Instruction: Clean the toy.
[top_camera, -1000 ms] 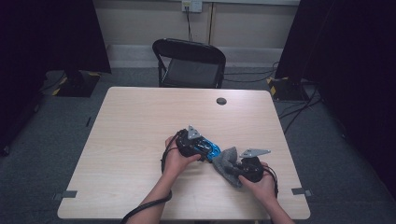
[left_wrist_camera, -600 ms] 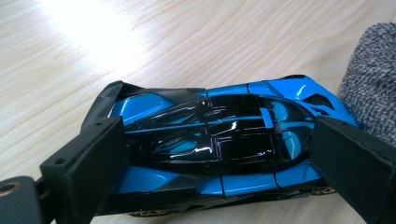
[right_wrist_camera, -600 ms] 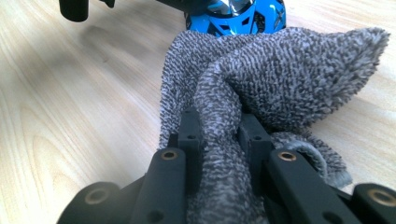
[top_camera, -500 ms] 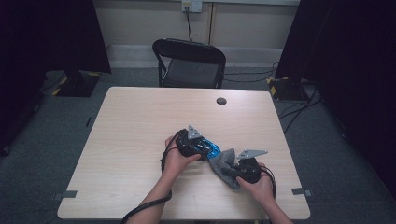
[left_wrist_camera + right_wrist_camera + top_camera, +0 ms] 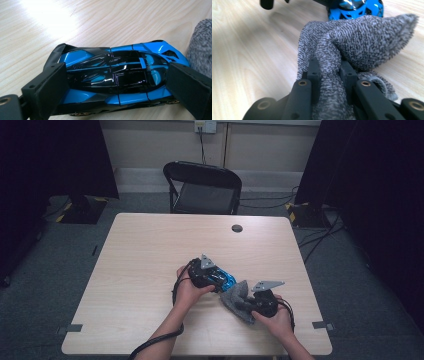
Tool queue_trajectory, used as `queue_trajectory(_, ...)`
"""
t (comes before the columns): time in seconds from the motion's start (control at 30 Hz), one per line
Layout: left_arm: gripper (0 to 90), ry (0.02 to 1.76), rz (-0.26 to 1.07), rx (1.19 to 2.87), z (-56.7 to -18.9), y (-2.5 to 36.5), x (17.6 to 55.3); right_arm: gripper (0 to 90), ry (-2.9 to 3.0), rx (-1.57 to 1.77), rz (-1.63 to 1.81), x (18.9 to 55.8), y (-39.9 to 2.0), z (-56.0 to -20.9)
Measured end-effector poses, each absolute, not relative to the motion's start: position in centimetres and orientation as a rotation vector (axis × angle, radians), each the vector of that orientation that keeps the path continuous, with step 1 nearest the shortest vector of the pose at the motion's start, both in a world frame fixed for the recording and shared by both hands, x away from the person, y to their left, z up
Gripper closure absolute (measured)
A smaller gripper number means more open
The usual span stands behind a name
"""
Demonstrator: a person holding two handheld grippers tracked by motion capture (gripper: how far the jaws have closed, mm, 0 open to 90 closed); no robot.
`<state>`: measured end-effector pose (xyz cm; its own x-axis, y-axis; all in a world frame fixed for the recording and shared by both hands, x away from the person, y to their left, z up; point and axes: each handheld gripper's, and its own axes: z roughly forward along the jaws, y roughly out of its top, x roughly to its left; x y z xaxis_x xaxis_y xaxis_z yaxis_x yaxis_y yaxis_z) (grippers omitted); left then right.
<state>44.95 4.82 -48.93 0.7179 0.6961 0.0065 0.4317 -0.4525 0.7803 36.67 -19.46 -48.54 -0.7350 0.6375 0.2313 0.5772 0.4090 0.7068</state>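
A blue and black toy car rests on the wooden table, with my left gripper shut on its two ends. In the high view the toy car lies near the table's middle front, under the left gripper. My right gripper is shut on a bunched grey knitted cloth. The cloth lies just right of the car, and its far fold reaches up against the toy car. In the high view the right gripper comes in from the lower right.
A black folding chair stands behind the table's far edge. A small dark round disc sits near the far edge of the table. Cables trail from both grippers toward the person's forearms.
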Motion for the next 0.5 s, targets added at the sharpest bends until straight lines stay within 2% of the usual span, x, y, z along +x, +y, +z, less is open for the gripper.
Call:
queue_trajectory(0.23,3.9,0.845,0.407,2.114,-48.9,4.9,45.0,75.1,2.564,1.091,1.294,36.7,-19.8,-47.3)
queue_trajectory(0.5,3.9,0.838,0.404,2.115,-48.9,5.0,45.0,75.1,2.498,1.131,1.283,38.3,-21.9,-45.7)
